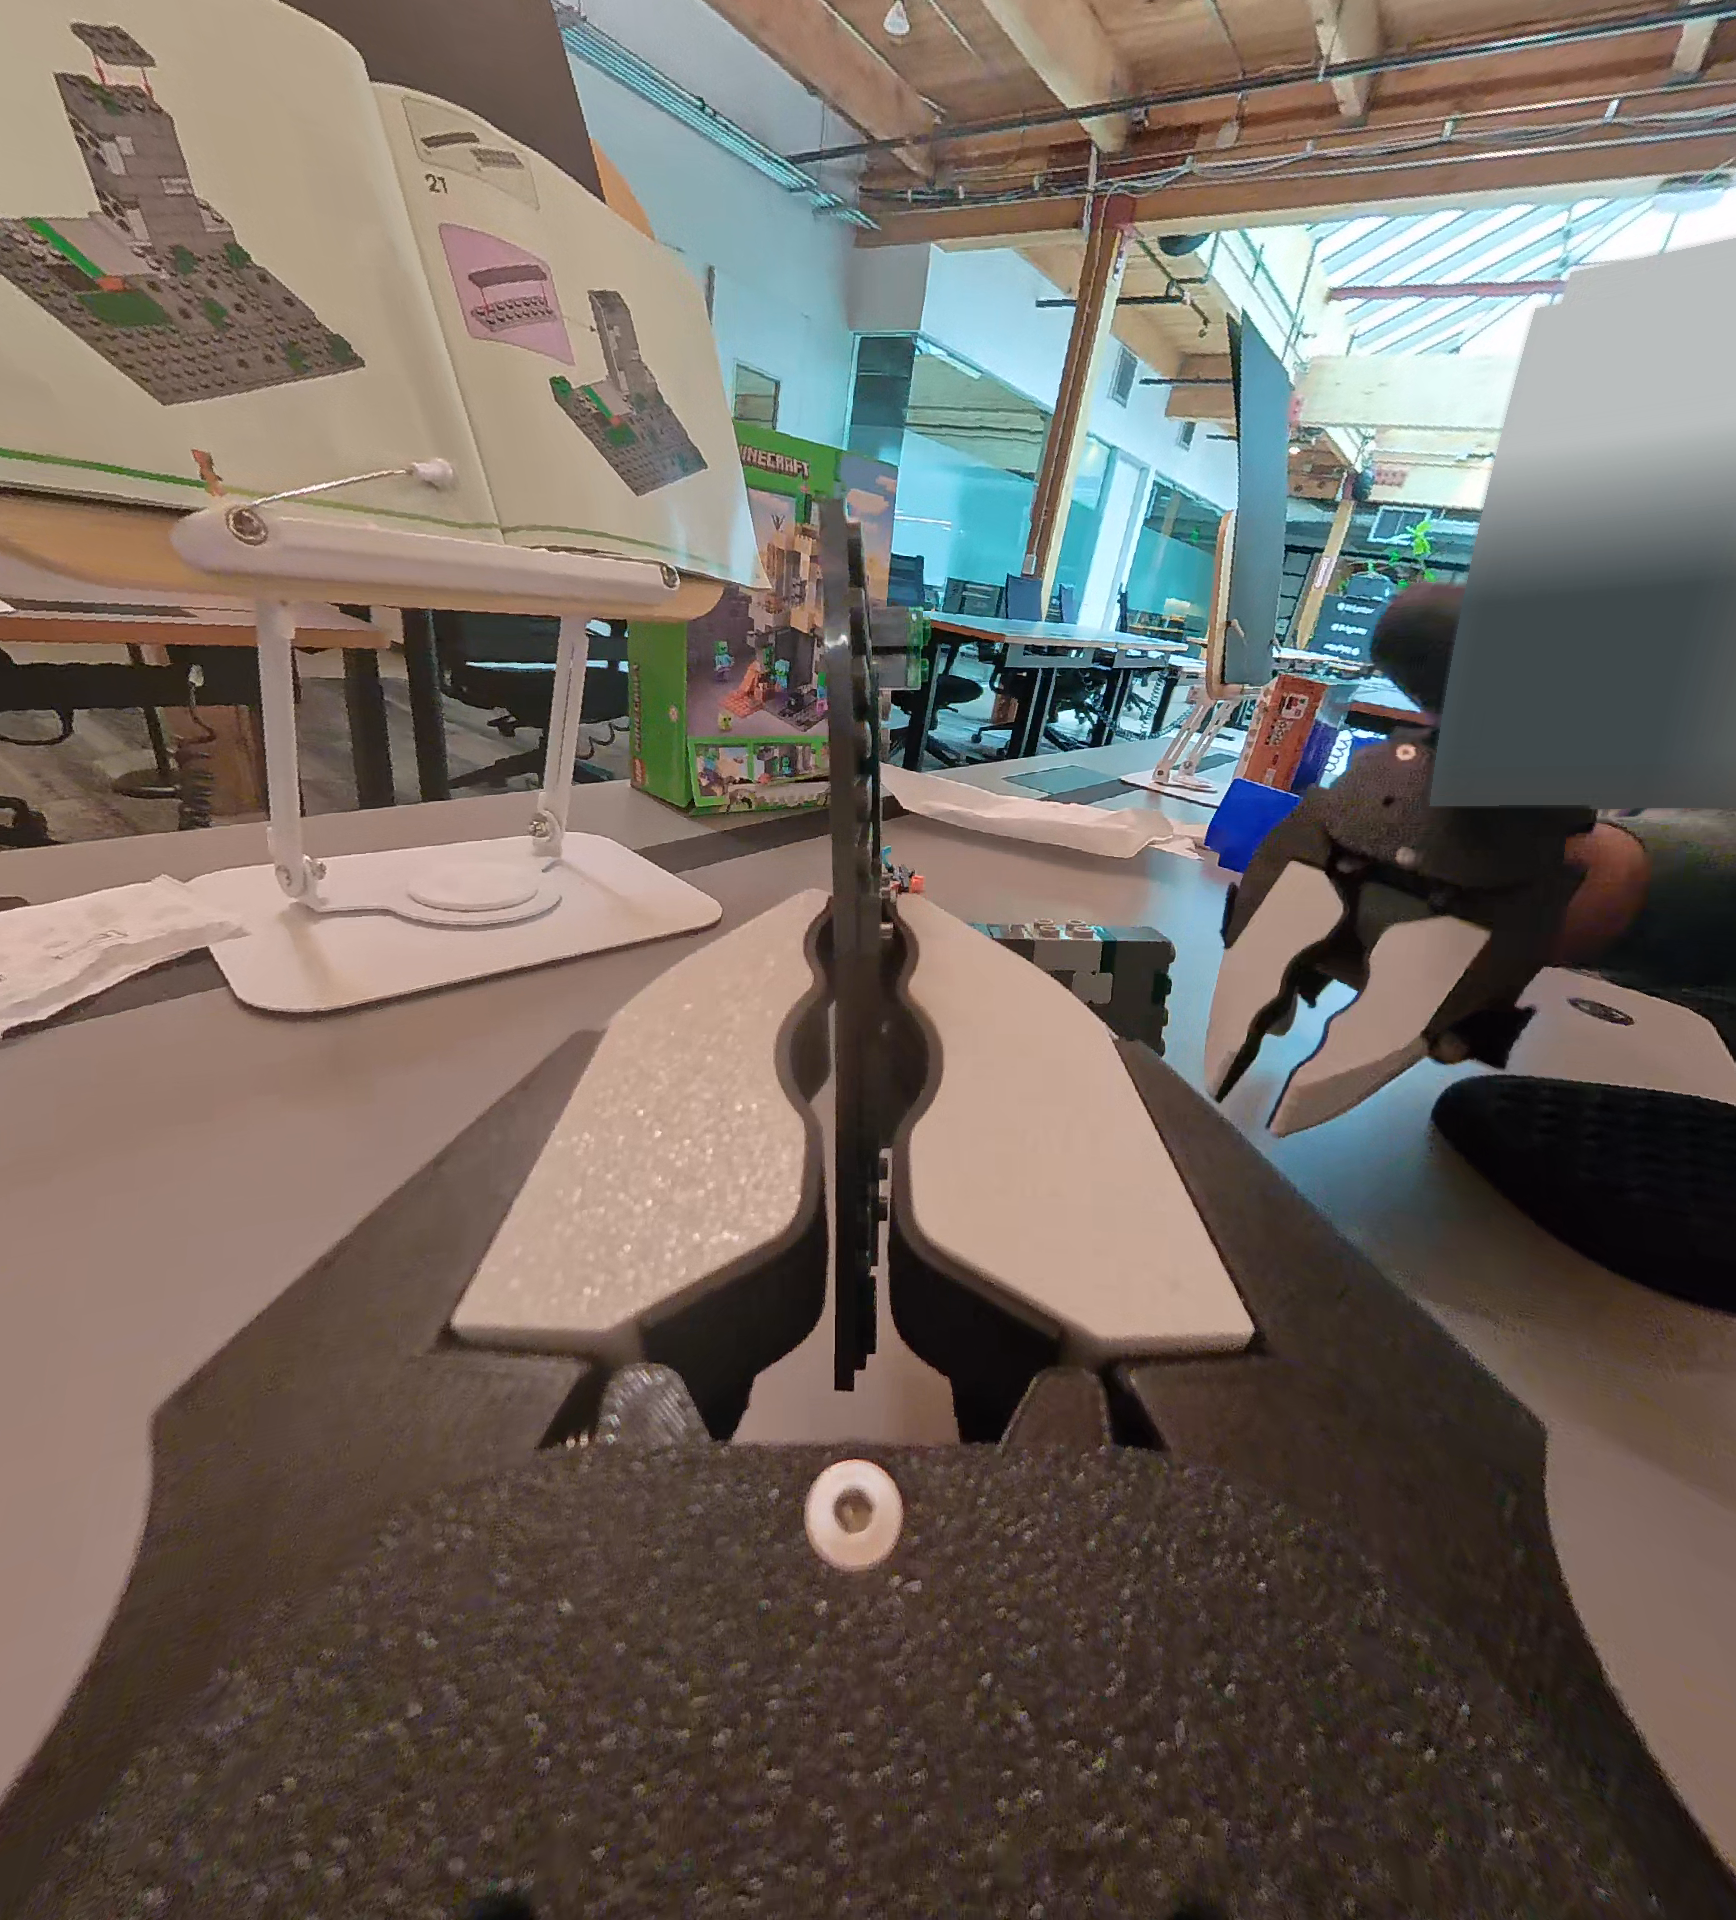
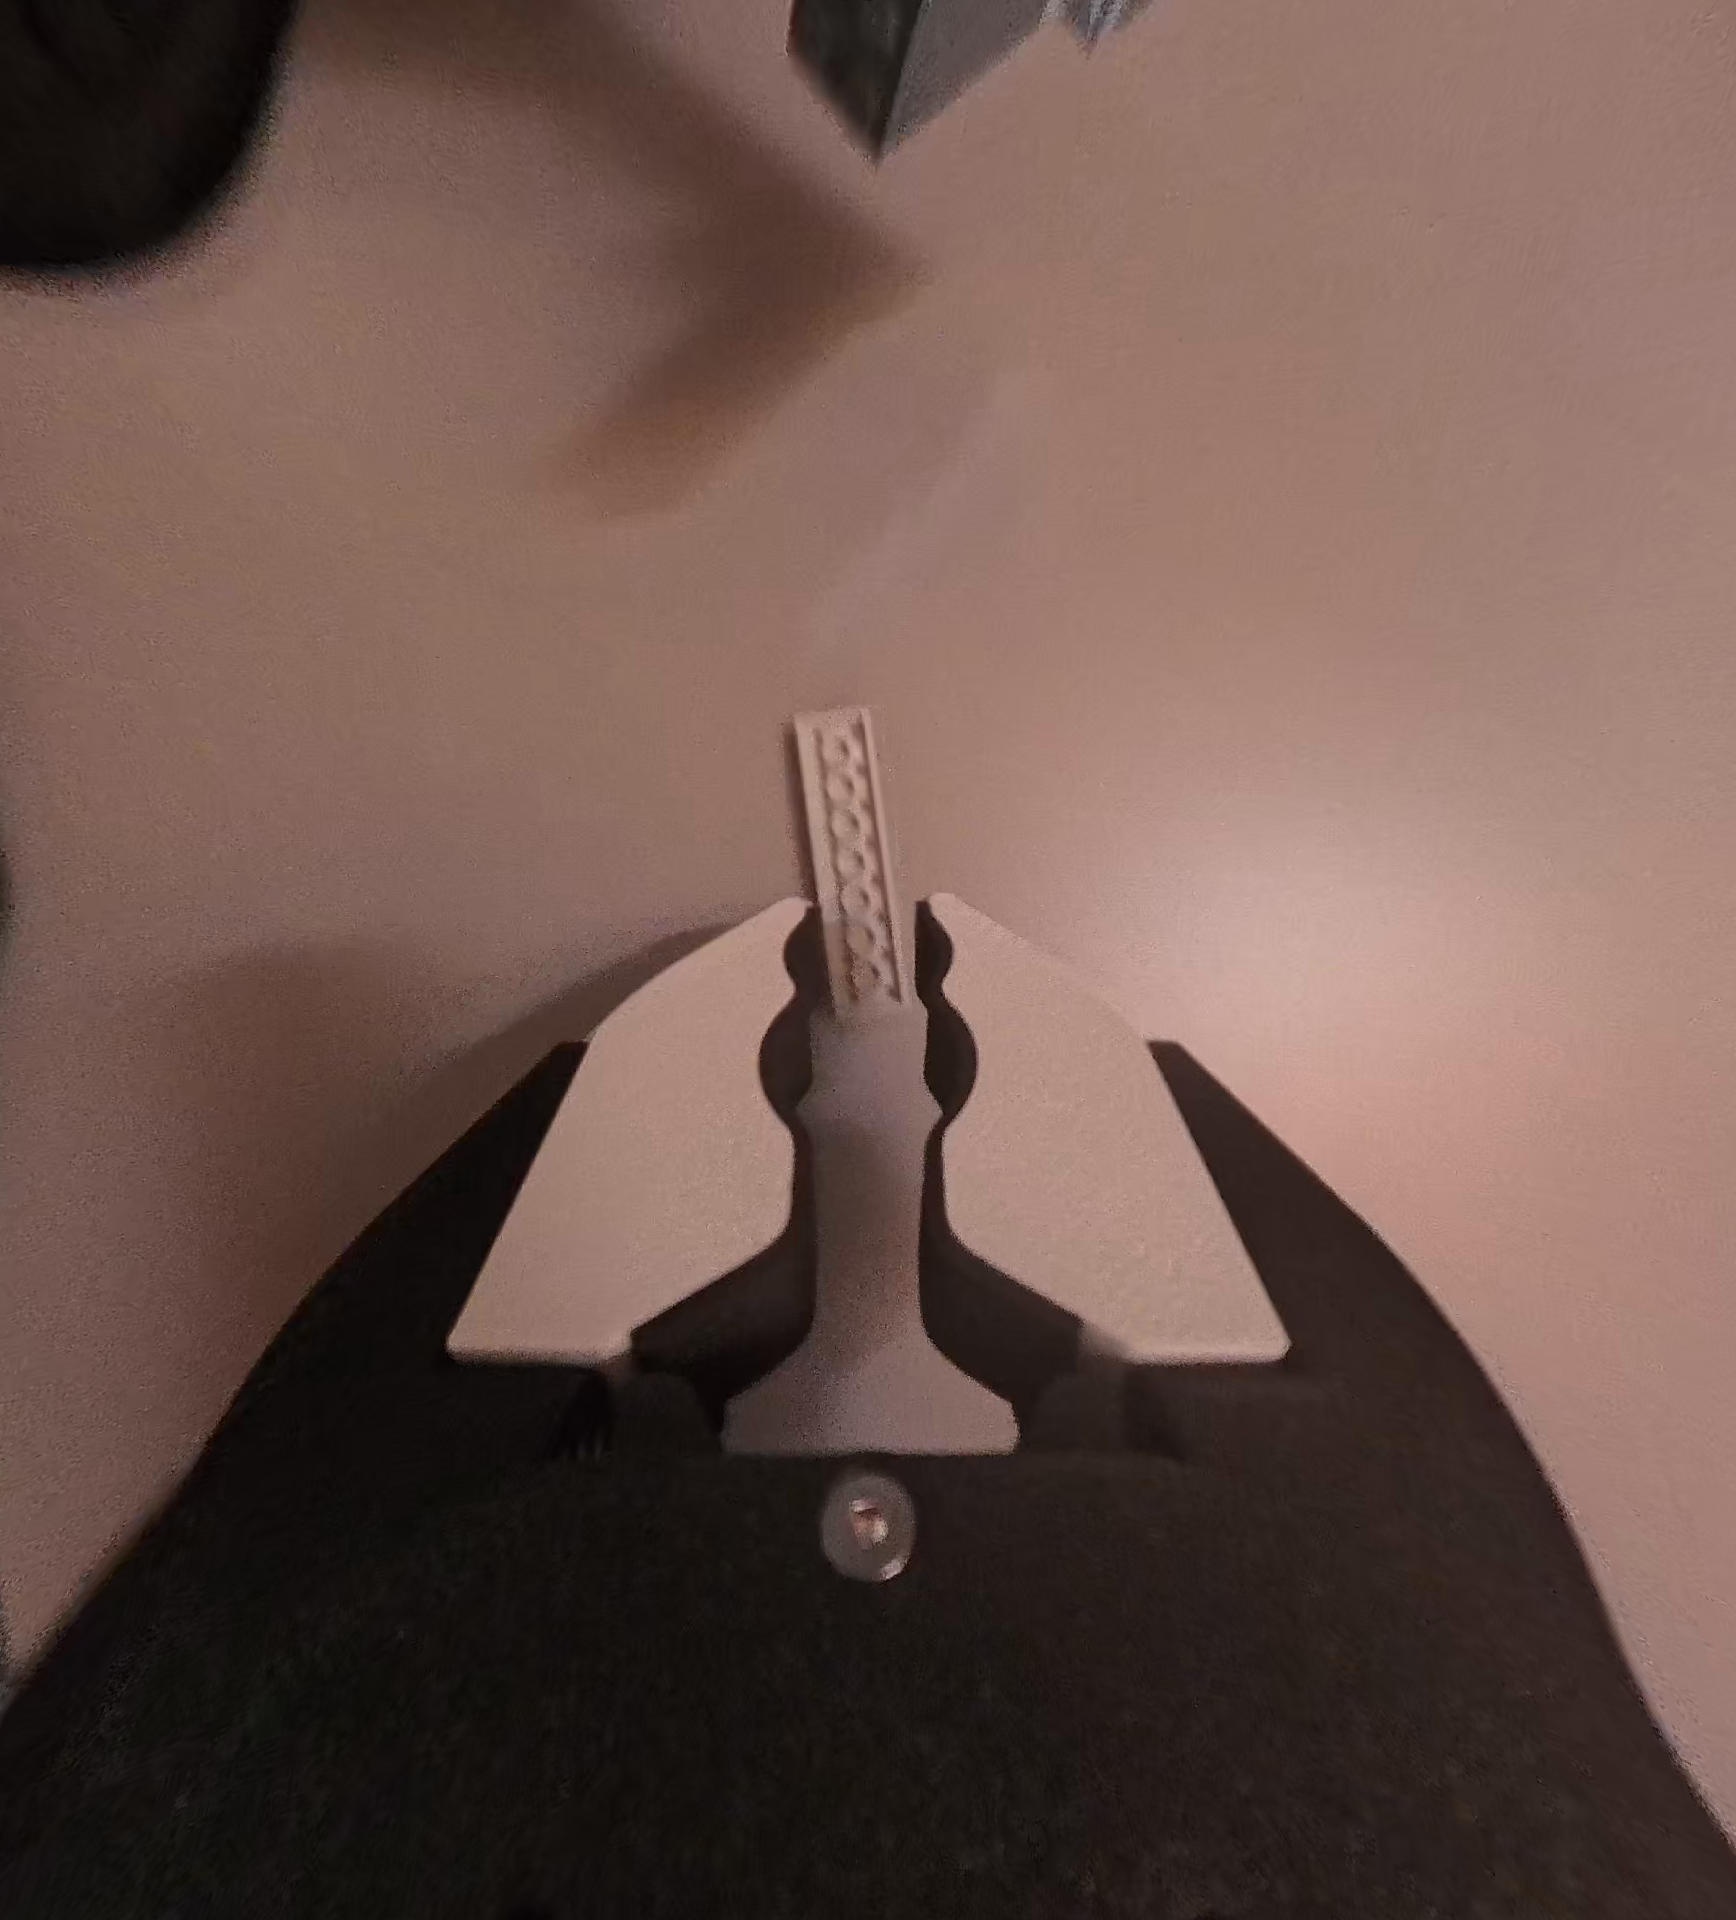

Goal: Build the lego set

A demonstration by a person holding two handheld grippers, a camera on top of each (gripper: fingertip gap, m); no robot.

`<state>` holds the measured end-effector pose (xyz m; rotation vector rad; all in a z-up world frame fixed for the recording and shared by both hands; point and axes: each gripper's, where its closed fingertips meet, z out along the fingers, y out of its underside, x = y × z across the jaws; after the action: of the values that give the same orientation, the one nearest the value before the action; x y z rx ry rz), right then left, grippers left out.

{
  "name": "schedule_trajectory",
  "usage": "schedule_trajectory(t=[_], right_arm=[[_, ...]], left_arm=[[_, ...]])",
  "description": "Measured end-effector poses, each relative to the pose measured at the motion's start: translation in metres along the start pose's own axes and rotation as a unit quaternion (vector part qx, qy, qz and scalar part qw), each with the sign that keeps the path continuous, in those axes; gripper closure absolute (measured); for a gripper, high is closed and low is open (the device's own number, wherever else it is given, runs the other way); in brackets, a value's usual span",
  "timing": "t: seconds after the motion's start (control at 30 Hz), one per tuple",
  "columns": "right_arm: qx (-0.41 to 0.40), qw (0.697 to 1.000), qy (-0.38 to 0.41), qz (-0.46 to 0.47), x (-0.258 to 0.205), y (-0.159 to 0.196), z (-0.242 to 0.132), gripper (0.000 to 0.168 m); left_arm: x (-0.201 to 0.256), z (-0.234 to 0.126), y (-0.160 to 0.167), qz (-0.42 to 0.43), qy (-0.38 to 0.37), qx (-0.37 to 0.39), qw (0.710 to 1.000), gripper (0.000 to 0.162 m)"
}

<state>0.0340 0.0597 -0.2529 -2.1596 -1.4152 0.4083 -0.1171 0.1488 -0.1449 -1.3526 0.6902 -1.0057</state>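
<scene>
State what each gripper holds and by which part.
Left gripper: shut on the dark baseplate, held edge-on near its lower part. Right gripper: open, holds nothing; a light plate lies between its fingers.

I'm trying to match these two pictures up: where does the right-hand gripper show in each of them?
Left wrist view: the right gripper is at middle right, open, tips down toward the table, right of the dark baseplate clamped in the left gripper.
Right wrist view: the right gripper is at bottom centre, with a pale plate between its open fingers.
Shared landmark: the grey table.
</scene>
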Motion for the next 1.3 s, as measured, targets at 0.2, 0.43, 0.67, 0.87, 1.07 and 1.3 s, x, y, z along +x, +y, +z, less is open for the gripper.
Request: schedule_trajectory(t=[0.2,0.43,0.67,0.87,1.07,1.3], right_arm=[[0.154,0.98,0.008,0.122,0.005,-0.087,-0.012,0.126],[0.177,0.969,0.099,0.14,0.034,-0.12,0.003,0.146],[0.177,0.969,0.041,0.166,0.043,-0.076,0.02,0.151],[0.231,0.967,0.02,0.11,0.05,-0.062,0.016,0.151],[0.237,0.971,-0.019,0.034,0.049,-0.051,0.018,0.151],[0.218,0.975,-0.036,0.015,0.048,-0.037,0.022,0.15]], left_arm=[[0.005,0.008,-0.002,0.027,-0.014,0.0,1.0,0.156],[0.013,0.016,-0.001,0.064,-0.038,-0.009,0.997,0.155],[0.031,0.012,0.019,0.025,0.025,-0.075,0.997,0.125],[0.048,0.014,0.015,0.018,0.055,-0.078,0.995,0.13],[0.078,0.016,0.016,0.022,0.109,-0.088,0.99,0.131],[0.095,0.02,0.02,0.025,0.133,-0.097,0.986,0.132]])
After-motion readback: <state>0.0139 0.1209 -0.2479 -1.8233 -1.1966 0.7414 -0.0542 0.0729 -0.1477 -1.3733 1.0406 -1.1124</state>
